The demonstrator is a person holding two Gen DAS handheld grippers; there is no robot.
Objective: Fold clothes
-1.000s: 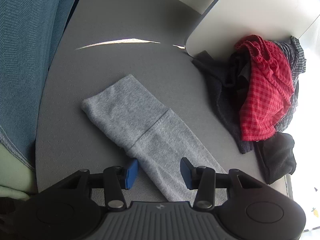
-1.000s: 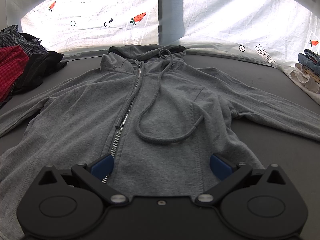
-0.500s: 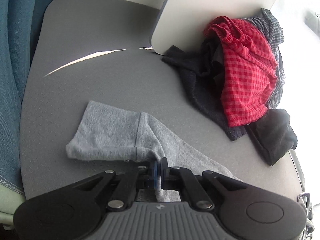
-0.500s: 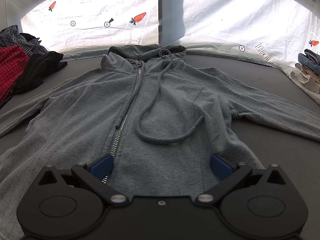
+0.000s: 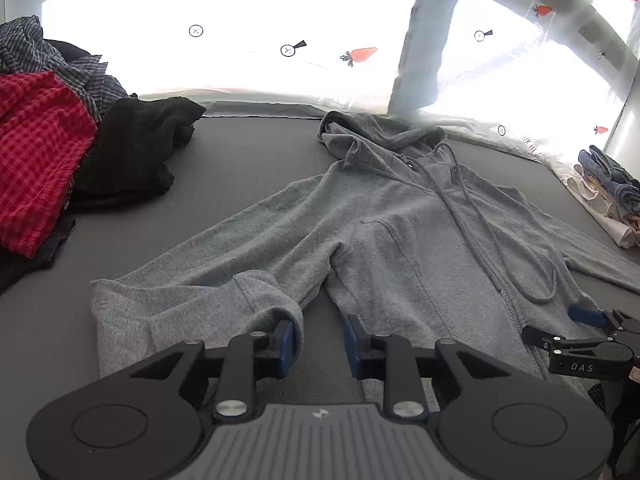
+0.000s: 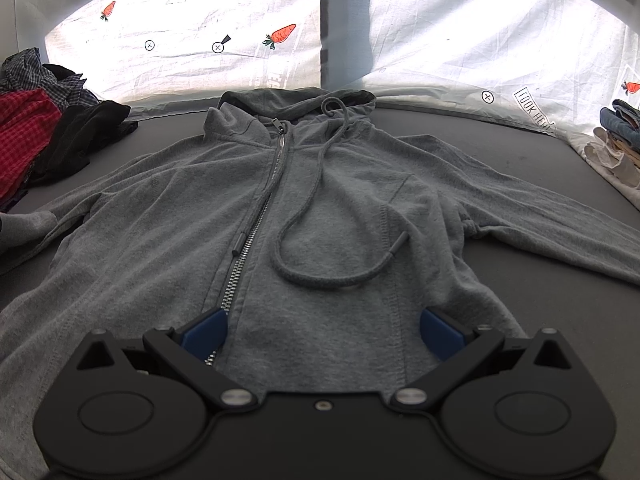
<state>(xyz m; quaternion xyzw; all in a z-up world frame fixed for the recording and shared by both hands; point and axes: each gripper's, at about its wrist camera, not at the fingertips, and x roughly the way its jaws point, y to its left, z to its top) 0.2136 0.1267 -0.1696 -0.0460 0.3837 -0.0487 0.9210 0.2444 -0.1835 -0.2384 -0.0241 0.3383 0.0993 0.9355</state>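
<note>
Left wrist view: the hoodie (image 5: 400, 232) lies flat, zip up, mid-table (image 5: 240, 152), spread for folding; its left sleeve (image 5: 192, 300) is doubled back toward the body. The left gripper (image 5: 318, 340) is opening, nothing between its jaws, cuff just beside one pad. The right gripper (image 6: 322, 330) hovers wide over the hoodie's hem, empty. Beyond the hoodie, the cloth backdrop (image 6: 460, 28) reads "LOOK HERE"; the right gripper reads "DAS".

A grey zip hoodie (image 6: 320, 216) lies on a dark grey bench (image 5: 248, 168); at left, red-checked cloth (image 5: 36, 152) beside black fabric (image 5: 132, 152); behind, a carrot-printed white sheet (image 6: 240, 40).
</note>
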